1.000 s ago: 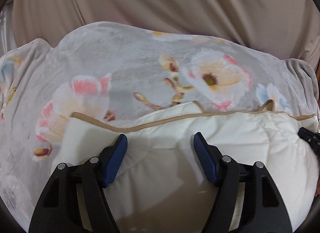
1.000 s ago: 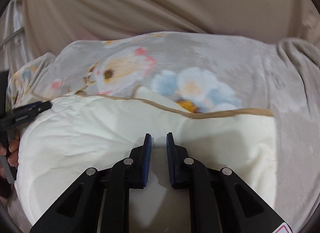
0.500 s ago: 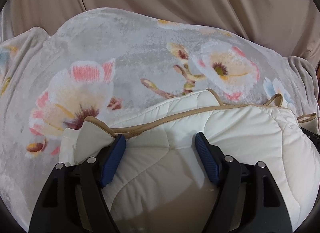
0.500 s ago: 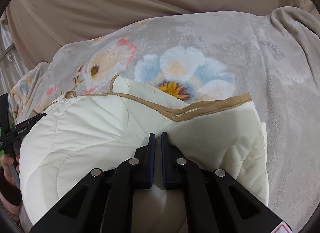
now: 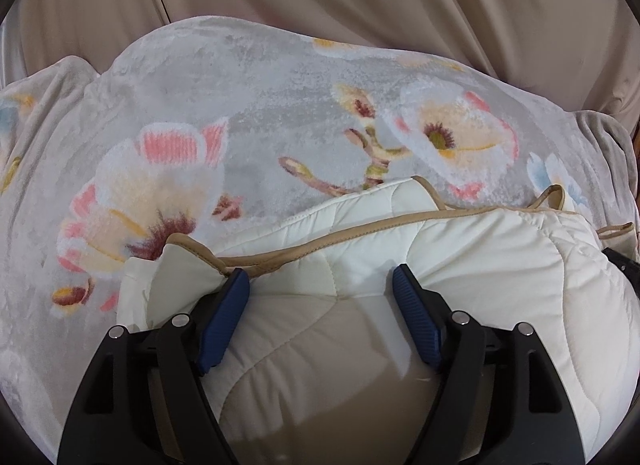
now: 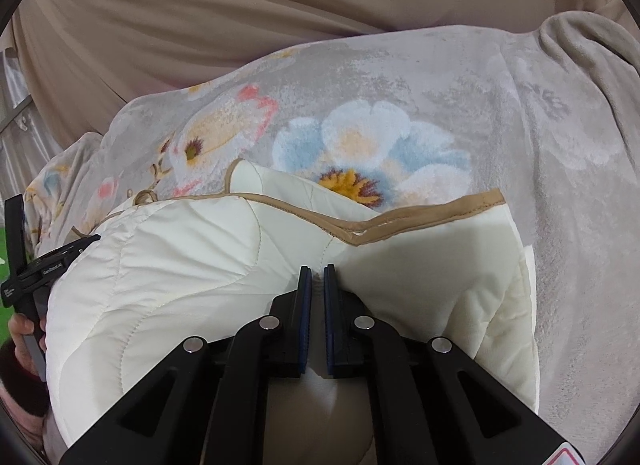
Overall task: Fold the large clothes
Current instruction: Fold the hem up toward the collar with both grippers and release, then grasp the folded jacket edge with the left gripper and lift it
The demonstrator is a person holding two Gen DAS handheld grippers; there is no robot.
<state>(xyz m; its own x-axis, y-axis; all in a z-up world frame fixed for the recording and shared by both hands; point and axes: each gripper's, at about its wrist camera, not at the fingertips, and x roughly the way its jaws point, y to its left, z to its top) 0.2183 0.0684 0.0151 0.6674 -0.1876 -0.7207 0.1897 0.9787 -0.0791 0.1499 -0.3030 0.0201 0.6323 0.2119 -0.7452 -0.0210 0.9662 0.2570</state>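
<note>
Left wrist: cream quilted jacket (image 5: pixel 460 265) lies bunched on the floral fleece blanket (image 5: pixel 248 105), right below me. Looks puffy, soft and light, shell likely slick; the tan-trimmed edge (image 5: pixel 320 243) seems the firmest place to grab. My left gripper (image 5: pixel 320 285) is spread wide, pads (image 5: pixel 224 313) straddling a padded bulge, gripping nothing.

Right wrist: same jacket (image 6: pixel 180 265) on the blanket (image 6: pixel 520 125), tan binding (image 6: pixel 420 217) just ahead. My right gripper (image 6: pixel 316 277) is nearly closed, a thin pinch of cream fabric between the pads (image 6: pixel 306 317). Other gripper (image 6: pixel 44 265) visible far left.
</note>
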